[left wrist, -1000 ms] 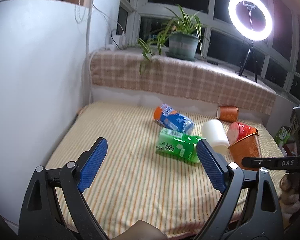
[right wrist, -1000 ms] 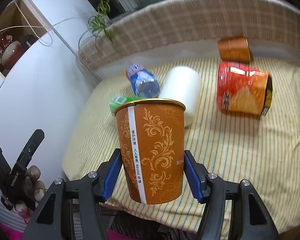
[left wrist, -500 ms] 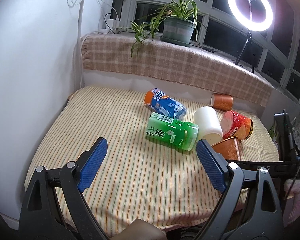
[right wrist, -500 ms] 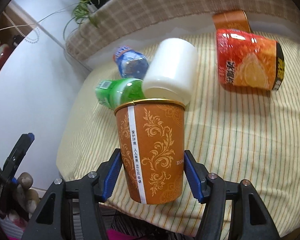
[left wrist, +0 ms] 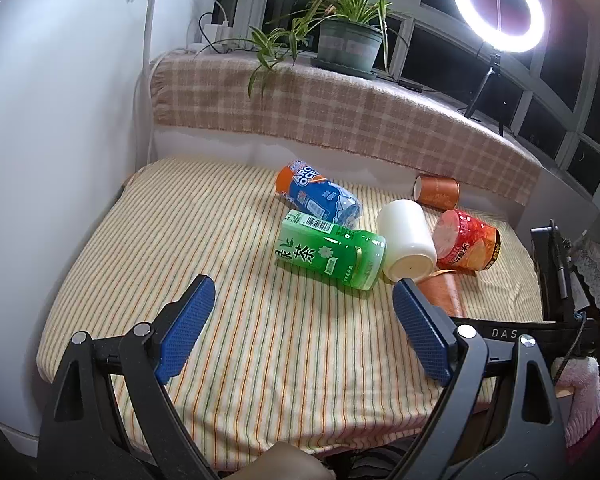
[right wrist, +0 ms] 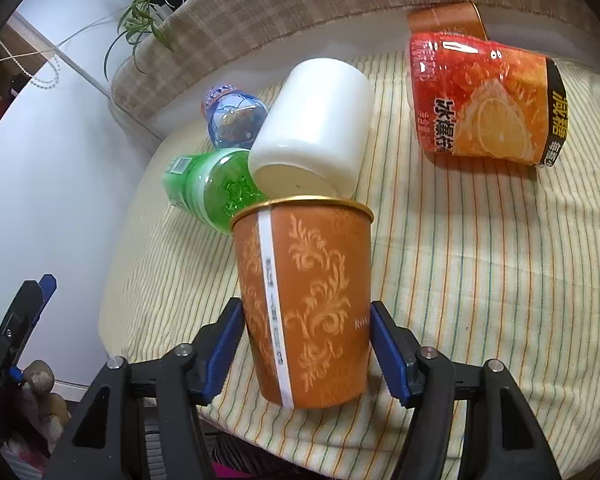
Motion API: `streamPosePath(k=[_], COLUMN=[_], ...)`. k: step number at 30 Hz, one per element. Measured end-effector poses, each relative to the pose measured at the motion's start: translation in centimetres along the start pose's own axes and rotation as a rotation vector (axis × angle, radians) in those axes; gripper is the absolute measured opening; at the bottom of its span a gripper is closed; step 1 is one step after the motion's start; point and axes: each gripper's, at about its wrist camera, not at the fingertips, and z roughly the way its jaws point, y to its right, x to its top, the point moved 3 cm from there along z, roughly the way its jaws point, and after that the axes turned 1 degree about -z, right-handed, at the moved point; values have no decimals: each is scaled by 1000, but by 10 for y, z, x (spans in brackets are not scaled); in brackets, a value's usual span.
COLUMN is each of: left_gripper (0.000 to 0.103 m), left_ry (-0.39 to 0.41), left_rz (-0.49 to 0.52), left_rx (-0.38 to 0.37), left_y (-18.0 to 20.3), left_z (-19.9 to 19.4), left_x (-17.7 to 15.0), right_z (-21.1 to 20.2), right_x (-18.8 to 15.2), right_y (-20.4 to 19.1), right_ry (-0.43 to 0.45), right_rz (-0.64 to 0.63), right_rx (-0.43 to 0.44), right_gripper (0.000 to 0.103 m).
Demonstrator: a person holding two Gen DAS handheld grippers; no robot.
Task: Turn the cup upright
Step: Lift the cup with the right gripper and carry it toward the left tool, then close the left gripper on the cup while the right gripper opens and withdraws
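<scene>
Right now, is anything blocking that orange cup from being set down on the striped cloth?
Nothing visible below it: the orange cup, upright in the right gripper, sits at the striped cloth. The white cup lies just behind.

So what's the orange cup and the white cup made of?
The orange floral-patterned cup looks like paper: matte printed wall, rolled gold rim. The white cylindrical cup, lying on its side, looks like glazed ceramic or smooth plastic: it has a soft sheen.

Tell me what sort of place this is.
Probably a home sunroom or enclosed balcony used for filming: night-dark windows, a potted plant on the cloth-covered sill, a ring light, a striped-cloth table.
</scene>
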Motion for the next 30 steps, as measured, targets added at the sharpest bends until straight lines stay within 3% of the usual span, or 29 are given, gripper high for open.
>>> streamPosePath(k=[4, 14, 22, 30], left_gripper=[93, 93, 93, 93], left_ry=[-2, -86, -235, -392], left_rz=[10, -2, -93, -235], left_rx=[-4, -78, -217, -315], left_y=[6, 29, 47, 57], left_z=[0, 20, 52, 91], left_x=[2, 0, -4, -12], right_z=[-5, -42, -85, -112], right_x=[0, -3, -17, -36], right_y=[3, 14, 43, 79], right_ry=[23, 136, 251, 298], right_rz=[-12, -55, -32, 31], right_rx=[10, -18, -106, -159], right_gripper=[80, 82, 84, 85])
